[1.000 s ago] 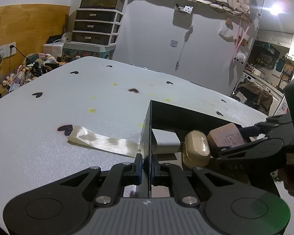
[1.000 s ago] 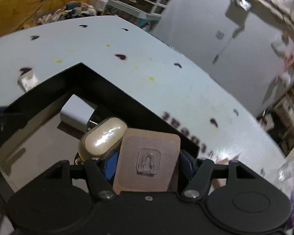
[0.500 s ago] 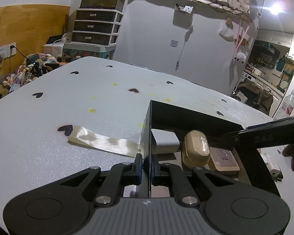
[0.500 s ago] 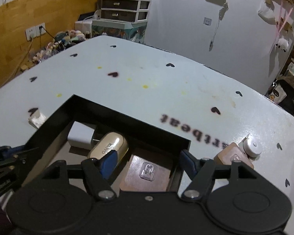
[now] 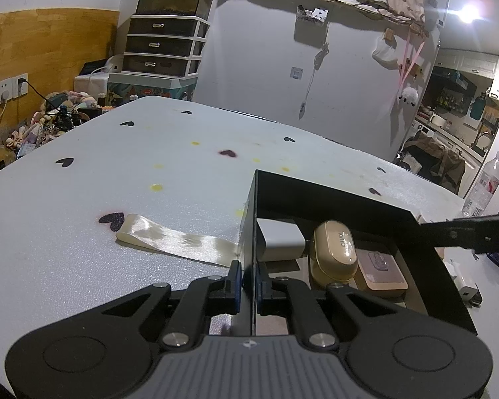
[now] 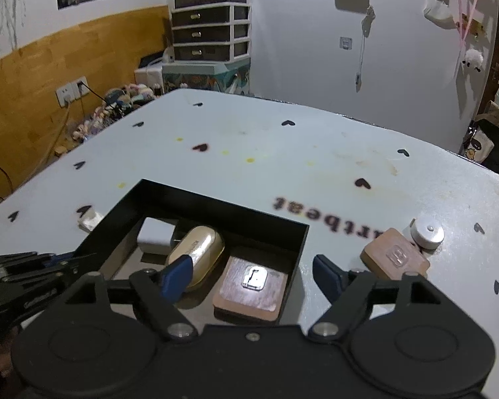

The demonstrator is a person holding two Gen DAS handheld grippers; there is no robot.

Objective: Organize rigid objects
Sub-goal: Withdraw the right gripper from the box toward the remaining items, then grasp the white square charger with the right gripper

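A black box [image 5: 332, 196] [image 6: 216, 204] sits on the white table. Inside lie a white charger block [image 5: 279, 237] [image 6: 156, 236], a gold earbud case [image 5: 332, 249] [image 6: 199, 249] and a brown square pad with a clear hook [image 5: 381, 269] [image 6: 252, 282]. My left gripper [image 5: 248, 282] is shut on the box's left wall. My right gripper [image 6: 252, 274] is open and empty, raised above the box's right part. A second brown pad [image 6: 394, 257] and a silver round cap [image 6: 427, 232] lie on the table right of the box.
A shiny ribbon strip [image 5: 169, 239] lies on the table left of the box. A water bottle [image 5: 482, 186] stands at the far right edge. A small white adapter [image 5: 464, 282] lies right of the box. The table drops off at the left and far sides.
My right gripper let go of the brown pad, which now lies in the box beside the gold case, then opened and rose back. The left gripper held still.
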